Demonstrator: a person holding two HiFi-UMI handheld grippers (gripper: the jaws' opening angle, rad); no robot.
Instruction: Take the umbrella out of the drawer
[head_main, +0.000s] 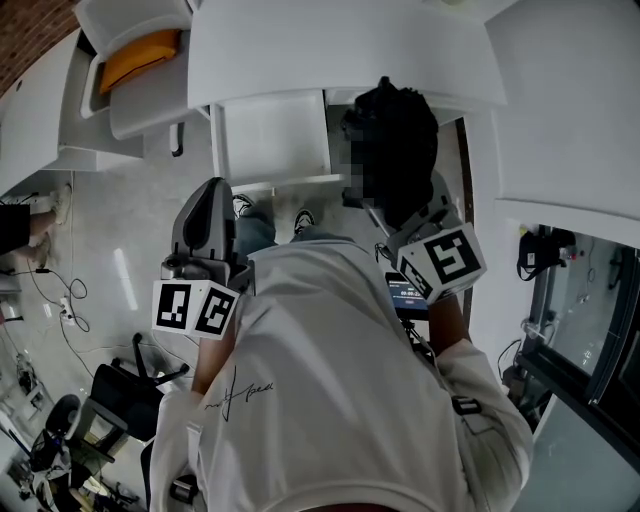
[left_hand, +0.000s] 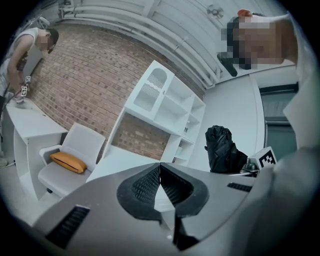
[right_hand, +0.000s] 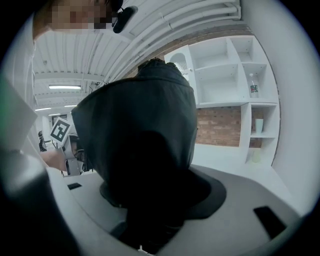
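A black folded umbrella (right_hand: 145, 135) fills the right gripper view, and my right gripper (right_hand: 150, 200) is shut on its lower part; the fingertips are hidden behind the fabric. In the head view the umbrella (head_main: 395, 130) is held up above the right gripper's marker cube (head_main: 442, 260). A white drawer (head_main: 270, 135) stands pulled open beside it, and its inside looks bare. My left gripper (left_hand: 160, 167) is shut with nothing between its jaws, and it is raised at the left (head_main: 208, 215). In the left gripper view the umbrella (left_hand: 225, 150) appears at the right.
A white armchair with an orange cushion (head_main: 135, 55) stands at the back left. A white shelf unit (left_hand: 165, 107) leans against a brick wall. An office chair base (head_main: 130, 385) and cables lie on the floor at left. Another person (left_hand: 30, 45) bends over a far table.
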